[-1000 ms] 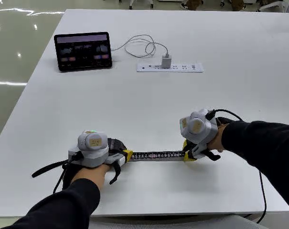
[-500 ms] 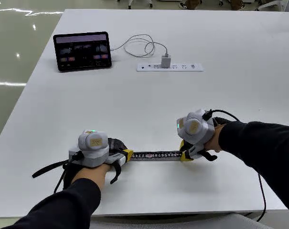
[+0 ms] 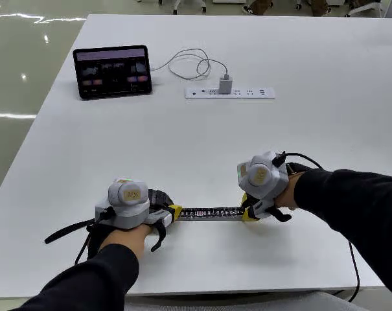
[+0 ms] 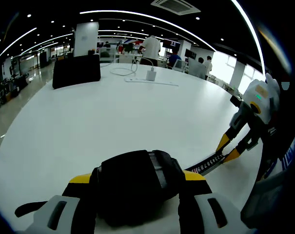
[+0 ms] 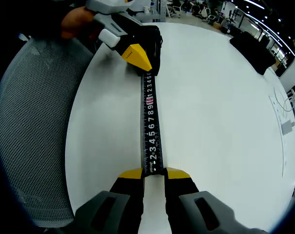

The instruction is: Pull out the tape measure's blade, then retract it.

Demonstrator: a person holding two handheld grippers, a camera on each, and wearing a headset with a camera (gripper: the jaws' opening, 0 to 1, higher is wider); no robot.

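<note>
The tape measure (image 3: pixel 158 199) lies near the front edge of the white table (image 3: pixel 183 142), its black case (image 4: pixel 135 187) clamped between the widely spread jaws of the left gripper (image 4: pixel 137 178), which pins it down on the tabletop. A short run of blade (image 5: pixel 152 122) lies flat along the table from the case's mouth to the right gripper (image 5: pixel 154 173), whose jaws are drawn almost together and pinch the blade's tip. The case presumably houses most of the blade coiled inside, as so little is out. The step in hand is the draw or the return; one moment cannot tell which. If drawing, the next move calls for the right gripper to slide away in line with the blade while the left keeps the case from dragging; if returning, to ease inward without letting it snap. Well behind, a power strip (image 3: pixel 229 92) holds a plugged-in charger (image 3: pixel 225 84), cabled to a tablet (image 3: pixel 112 69)
</note>
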